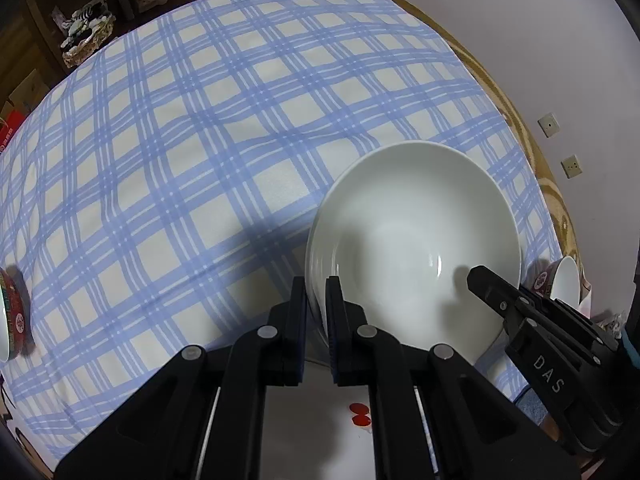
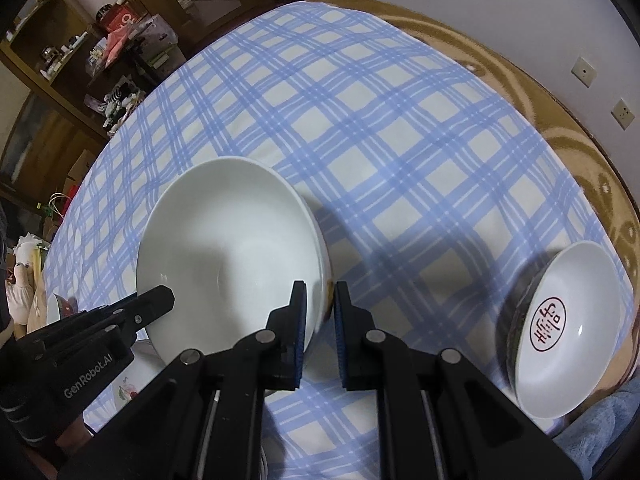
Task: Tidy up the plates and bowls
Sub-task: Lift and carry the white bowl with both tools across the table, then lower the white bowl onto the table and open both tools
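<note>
A large white bowl hangs low over the blue checked tablecloth, held from both sides. My left gripper is shut on its left rim, one pad inside and one outside. My right gripper is shut on the opposite rim in the same way. Each gripper shows in the other's view: the right gripper and the left gripper. Beneath the bowl's near side lies a white plate with red decoration.
A smaller white bowl with a red character inside and a dark red outside stands at the right. Another red-patterned bowl sits at the left edge. The table's tan border meets the wall on the right. Cluttered shelves stand beyond the table.
</note>
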Tool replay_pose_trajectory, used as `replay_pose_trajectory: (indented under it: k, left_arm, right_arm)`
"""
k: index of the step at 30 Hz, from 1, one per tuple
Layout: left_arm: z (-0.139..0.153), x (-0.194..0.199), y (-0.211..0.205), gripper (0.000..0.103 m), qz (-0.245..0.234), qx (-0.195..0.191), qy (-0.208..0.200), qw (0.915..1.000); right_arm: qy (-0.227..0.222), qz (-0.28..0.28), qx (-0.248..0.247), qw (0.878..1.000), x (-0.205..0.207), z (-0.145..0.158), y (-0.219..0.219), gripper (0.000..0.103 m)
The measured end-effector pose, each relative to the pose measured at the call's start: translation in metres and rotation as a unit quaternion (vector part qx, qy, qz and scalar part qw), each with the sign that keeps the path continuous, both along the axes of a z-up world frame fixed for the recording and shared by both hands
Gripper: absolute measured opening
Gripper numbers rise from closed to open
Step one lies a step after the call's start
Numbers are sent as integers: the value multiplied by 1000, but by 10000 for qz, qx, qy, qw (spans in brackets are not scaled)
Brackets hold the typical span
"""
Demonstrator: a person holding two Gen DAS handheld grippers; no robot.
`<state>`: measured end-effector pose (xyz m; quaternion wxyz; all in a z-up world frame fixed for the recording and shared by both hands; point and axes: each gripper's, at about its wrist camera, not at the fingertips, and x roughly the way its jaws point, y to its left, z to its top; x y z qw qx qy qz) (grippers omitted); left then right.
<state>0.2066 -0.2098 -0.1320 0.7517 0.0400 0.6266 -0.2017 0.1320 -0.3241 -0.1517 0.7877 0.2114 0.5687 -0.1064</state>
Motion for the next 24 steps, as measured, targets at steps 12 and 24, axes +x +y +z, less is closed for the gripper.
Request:
replay_pose_trajectory:
  k: [12,24]
  left_arm:
    - [-6,-1,2,9,-84,-10,66,9999]
    - [25,-7,11,15,51,88,-422,9991]
  right_arm:
    - [-64,-97,262,9996,1,-1,-9,14]
    - [-581,-210,188,9979,-9,37,-25,14]
